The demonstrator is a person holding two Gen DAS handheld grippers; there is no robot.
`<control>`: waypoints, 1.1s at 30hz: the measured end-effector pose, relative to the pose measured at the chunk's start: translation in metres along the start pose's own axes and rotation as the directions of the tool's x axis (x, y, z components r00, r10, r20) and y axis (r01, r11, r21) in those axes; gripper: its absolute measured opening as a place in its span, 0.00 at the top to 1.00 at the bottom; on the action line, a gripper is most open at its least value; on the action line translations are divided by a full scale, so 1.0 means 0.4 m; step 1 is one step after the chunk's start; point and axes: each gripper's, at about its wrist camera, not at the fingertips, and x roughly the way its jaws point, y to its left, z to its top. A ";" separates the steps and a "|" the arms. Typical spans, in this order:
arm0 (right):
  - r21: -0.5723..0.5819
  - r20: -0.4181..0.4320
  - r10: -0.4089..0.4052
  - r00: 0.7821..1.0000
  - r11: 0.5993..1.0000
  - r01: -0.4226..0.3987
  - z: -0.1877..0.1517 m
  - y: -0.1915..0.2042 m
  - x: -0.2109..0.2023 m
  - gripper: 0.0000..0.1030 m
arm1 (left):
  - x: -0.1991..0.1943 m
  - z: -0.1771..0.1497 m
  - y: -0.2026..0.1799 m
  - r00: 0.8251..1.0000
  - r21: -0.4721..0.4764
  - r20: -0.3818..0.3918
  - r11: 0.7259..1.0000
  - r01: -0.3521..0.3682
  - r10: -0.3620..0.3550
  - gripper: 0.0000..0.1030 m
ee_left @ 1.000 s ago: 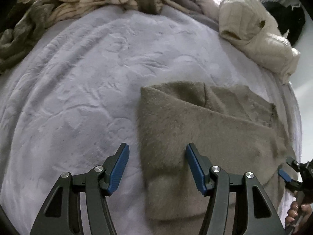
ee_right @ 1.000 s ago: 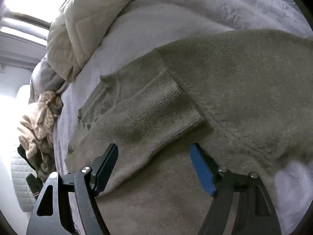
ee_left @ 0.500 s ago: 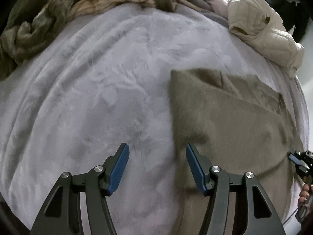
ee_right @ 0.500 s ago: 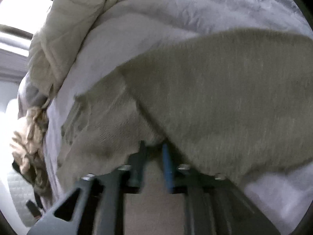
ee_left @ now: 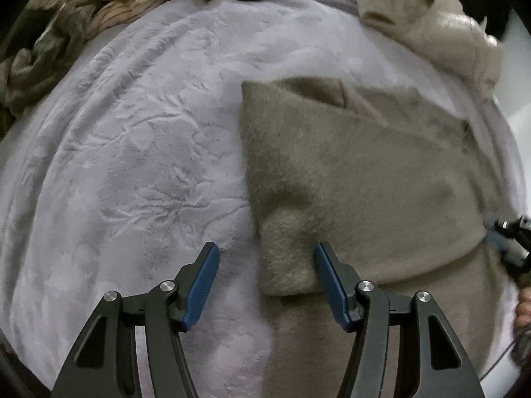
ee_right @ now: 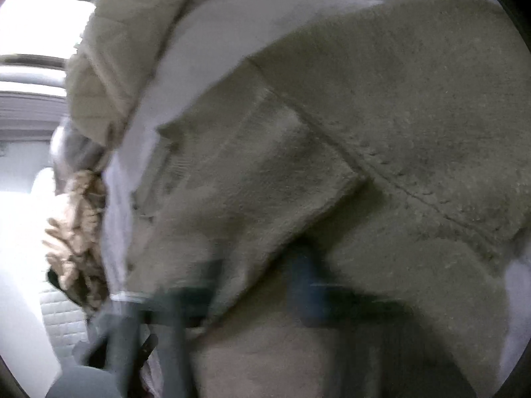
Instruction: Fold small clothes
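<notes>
Lying partly folded on the pale lilac embossed plush bed cover point(ee_left: 139, 152), the taupe fuzzy knit sweater point(ee_left: 365, 179) had a corner flap doubled over near its lower left edge. The left gripper point(ee_left: 267, 285) stood with fingers wide, straddling that flap, holding nothing. The right gripper point(ee_right: 255, 298) was motion-blurred; its finger state could not be determined.

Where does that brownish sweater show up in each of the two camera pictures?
Left wrist view: the sweater fills the right half, a folded corner lying between the open jaws of the left gripper.
Right wrist view: the sweater covers the centre and right, blurred.
Shared landmark: the cream quilted jacket, top right in the left view, upper left in the right view.
</notes>
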 end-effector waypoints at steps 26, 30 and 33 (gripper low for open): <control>0.076 -0.043 0.138 0.990 0.988 -0.134 -0.162 -0.118 -0.207 0.10 | -0.198 -0.158 -0.255 0.999 0.215 -0.033 0.976 0.027 -0.020 0.01; 0.055 -0.012 0.154 0.988 0.987 -0.153 -0.190 -0.136 -0.233 0.00 | -0.199 -0.158 -0.303 0.997 0.249 -0.069 0.967 0.049 -0.033 0.01; 0.092 0.030 0.190 0.981 0.977 -0.192 -0.207 -0.161 -0.250 0.00 | -0.188 -0.159 -0.331 0.995 0.263 -0.095 0.963 0.050 -0.025 0.01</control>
